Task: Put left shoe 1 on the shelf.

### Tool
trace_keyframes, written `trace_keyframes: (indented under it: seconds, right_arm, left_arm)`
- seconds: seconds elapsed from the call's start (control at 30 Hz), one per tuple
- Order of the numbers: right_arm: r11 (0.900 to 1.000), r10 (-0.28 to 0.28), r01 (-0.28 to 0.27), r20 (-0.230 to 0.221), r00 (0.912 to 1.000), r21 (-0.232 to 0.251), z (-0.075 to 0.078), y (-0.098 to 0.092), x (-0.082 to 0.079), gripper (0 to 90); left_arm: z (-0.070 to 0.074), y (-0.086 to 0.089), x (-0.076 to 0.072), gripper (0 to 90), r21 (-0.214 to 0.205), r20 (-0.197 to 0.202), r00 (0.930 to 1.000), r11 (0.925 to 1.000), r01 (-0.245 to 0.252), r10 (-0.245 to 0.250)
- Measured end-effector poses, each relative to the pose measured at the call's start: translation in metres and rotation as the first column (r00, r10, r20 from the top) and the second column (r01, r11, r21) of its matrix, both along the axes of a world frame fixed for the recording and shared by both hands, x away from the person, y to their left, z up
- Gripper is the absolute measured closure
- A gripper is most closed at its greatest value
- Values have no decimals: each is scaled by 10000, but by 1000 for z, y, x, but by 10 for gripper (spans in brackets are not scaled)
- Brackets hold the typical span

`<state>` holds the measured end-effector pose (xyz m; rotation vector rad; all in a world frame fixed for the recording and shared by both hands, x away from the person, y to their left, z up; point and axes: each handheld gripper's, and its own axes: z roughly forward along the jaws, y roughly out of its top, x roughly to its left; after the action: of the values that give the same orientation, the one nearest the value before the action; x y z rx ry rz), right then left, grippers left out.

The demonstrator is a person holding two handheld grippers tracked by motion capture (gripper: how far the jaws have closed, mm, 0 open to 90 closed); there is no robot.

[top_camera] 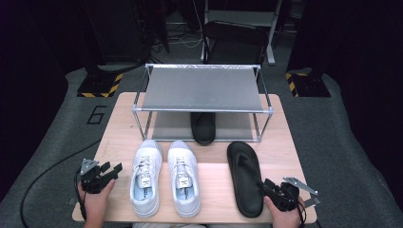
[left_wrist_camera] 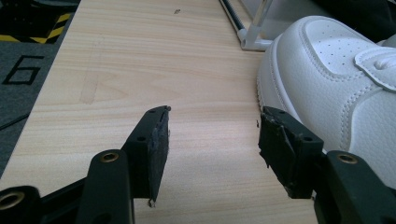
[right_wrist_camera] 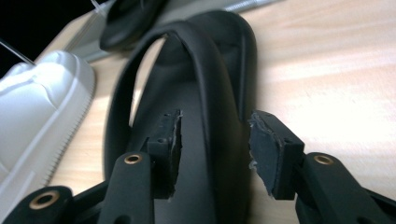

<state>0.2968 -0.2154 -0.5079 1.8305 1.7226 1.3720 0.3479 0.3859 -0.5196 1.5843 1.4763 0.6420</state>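
Right gripper (top_camera: 277, 190) at heel of black flip-flop (top_camera: 244, 176), jaws apart astride its right edge, not closed | long axis toward shoe rack (top_camera: 202, 88) | left gripper (top_camera: 100, 175) open, empty, beside white sneaker (top_camera: 145, 178).

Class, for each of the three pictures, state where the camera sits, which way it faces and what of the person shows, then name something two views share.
High view: above the person's side, facing forward and down on the table; both hands, the left hand-held gripper and the right hand-held gripper show.
Left gripper view: rides the left hand-held gripper, looking along its open jaws beside a white sneaker.
Right gripper view: rides the right hand-held gripper, jaws straddling the black flip-flop edge.
Shared: the flip-flop in the high and right gripper views.
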Motion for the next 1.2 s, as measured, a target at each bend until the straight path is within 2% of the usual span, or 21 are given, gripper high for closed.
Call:
trace_keyframes:
  seconds: [0.03, 0.23, 0.33, 0.47, 0.57, 0.63, 0.67, 0.73, 0.8, 0.87, 0.93, 1.0, 1.1, 1.2]
  right_arm:
    - [9999, 77, -77, 13, 10000, -136, -2, -1, 0, 544]
    - [9992, 135, -125, -259, 9996, 389, -9, -5, 0, 623]
    - [9997, 190, -188, -118, 9998, 125, -11, -4, -1, 647]
    - [9985, 72, -75, 54, 10000, 541, -15, -7, -4, 654]
    - [9988, 111, -123, 258, 9996, 472, -17, -7, -5, 653]
    - [9991, 9, -24, 355, 9994, 423, -19, -5, -5, 618]
    - [9992, -113, 105, 210, 9997, 395, -19, -4, -5, 588]
    - [9997, -188, 185, 219, 9996, 158, -21, -4, -6, 555]
    - [9999, -155, 153, 305, 9994, 60, -21, -3, -6, 554]
    - [9999, -108, 108, 5, 9999, 94, -21, -2, -6, 567]
    - [9999, -82, 82, -54, 10000, 69, -22, -1, -5, 575]
    - [9998, -96, 99, -200, 9998, 146, -23, -1, -5, 576]
    - [9989, -170, 181, -275, 9995, 431, -25, -1, -4, 578]
    - [9986, -194, 207, -258, 9995, 496, -25, -1, -4, 586]
  left_arm:
    - [0, 0, 0, 429, -14, -6, 10000, 10000, -11, 11]
    - [0, 1, 0, 429, -13, -62, 10000, 10000, -6, 6]
    - [-1, 1, 0, 428, 20, -83, 10000, 10000, 34, -34]
    - [0, 1, 1, 429, 43, -83, 9999, 10000, 75, -75]
    - [0, 0, 0, 428, 43, -84, 9999, 10000, 68, -67]
    - [0, 0, 0, 428, 45, -82, 9999, 10000, 59, -59]
    - [0, 0, 0, 429, 33, -111, 9999, 10000, 63, -63]
    - [-1, 0, 0, 428, 32, -114, 9999, 10000, 53, -53]
    - [-1, 1, 1, 429, 53, -86, 9999, 10000, 68, -68]
    - [0, 1, 1, 429, 55, -91, 9999, 9999, 88, -88]
    - [0, 0, 1, 429, 56, -45, 10000, 9999, 88, -87]
    - [0, 0, 1, 429, 61, -45, 9999, 9999, 97, -97]
    - [0, 0, 1, 429, 58, -61, 9999, 9999, 102, -102]
    - [0, 0, 1, 429, 53, -25, 10000, 9999, 89, -89]
